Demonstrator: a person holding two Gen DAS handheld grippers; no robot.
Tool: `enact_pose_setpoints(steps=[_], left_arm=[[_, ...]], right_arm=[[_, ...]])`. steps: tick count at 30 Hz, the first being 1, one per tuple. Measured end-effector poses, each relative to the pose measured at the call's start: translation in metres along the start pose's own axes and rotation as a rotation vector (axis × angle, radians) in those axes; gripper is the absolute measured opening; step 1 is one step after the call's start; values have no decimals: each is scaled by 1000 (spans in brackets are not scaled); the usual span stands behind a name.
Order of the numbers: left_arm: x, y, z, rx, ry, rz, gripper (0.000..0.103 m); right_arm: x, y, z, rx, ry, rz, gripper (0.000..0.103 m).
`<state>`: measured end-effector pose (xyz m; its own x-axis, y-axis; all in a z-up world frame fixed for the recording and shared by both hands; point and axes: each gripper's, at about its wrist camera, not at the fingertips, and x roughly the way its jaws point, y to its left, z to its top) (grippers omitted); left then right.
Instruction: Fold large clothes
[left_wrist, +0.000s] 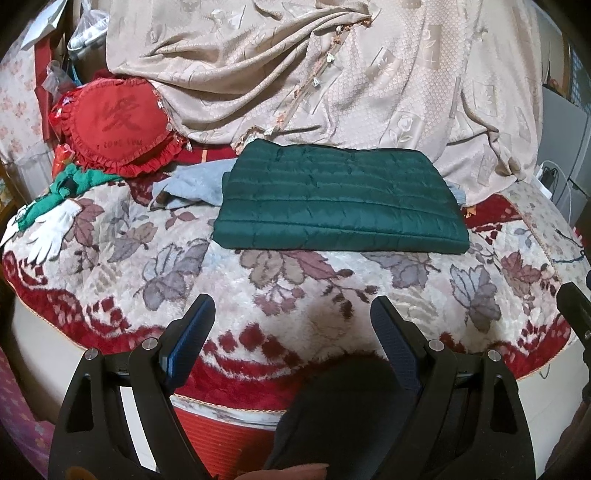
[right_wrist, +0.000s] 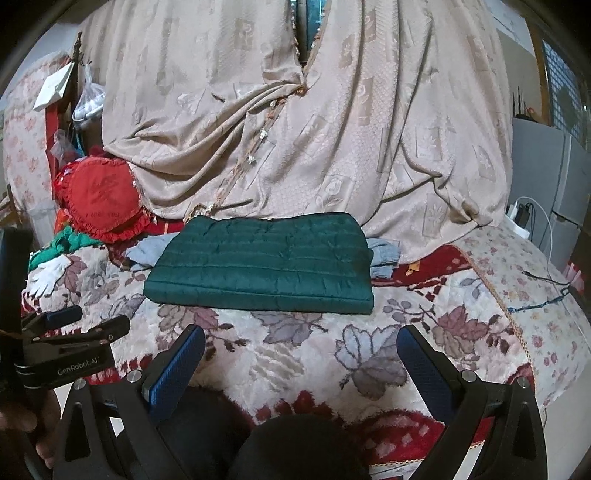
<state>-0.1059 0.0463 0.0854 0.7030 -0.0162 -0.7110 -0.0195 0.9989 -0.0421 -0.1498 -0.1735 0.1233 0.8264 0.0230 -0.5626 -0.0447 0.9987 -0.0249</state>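
Note:
A dark green quilted jacket (left_wrist: 338, 201) (right_wrist: 262, 264) lies folded into a flat rectangle on the floral blanket (left_wrist: 207, 280) (right_wrist: 314, 343) of the bed. My left gripper (left_wrist: 291, 306) hangs open over the blanket's near edge, well short of the jacket, nothing between its blue pads. My right gripper (right_wrist: 301, 338) is also open and empty, short of the jacket's front edge. The left gripper (right_wrist: 86, 321) shows from the side at the left of the right wrist view. A light blue garment (left_wrist: 192, 186) (right_wrist: 384, 256) pokes out from under the jacket on both sides.
A beige patterned curtain (left_wrist: 332, 74) (right_wrist: 295, 129) drapes onto the bed behind the jacket. A red heart cushion (left_wrist: 118, 129), green cloth (left_wrist: 77, 184) and white glove (left_wrist: 51, 230) lie at the left. Cables and a charger (right_wrist: 521, 218) sit at the right. A dark-clothed leg (left_wrist: 343, 417) is below.

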Motion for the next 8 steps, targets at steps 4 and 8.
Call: enact_pose_setpoints(steps=[4, 8], left_arm=[[-1, -2, -3, 0, -4, -22, 86], [-4, -1, -6, 18, -52, 31, 86]], right_arm=[[0, 0, -2, -4, 4, -6, 103], [3, 4, -3, -3, 12, -5, 103]])
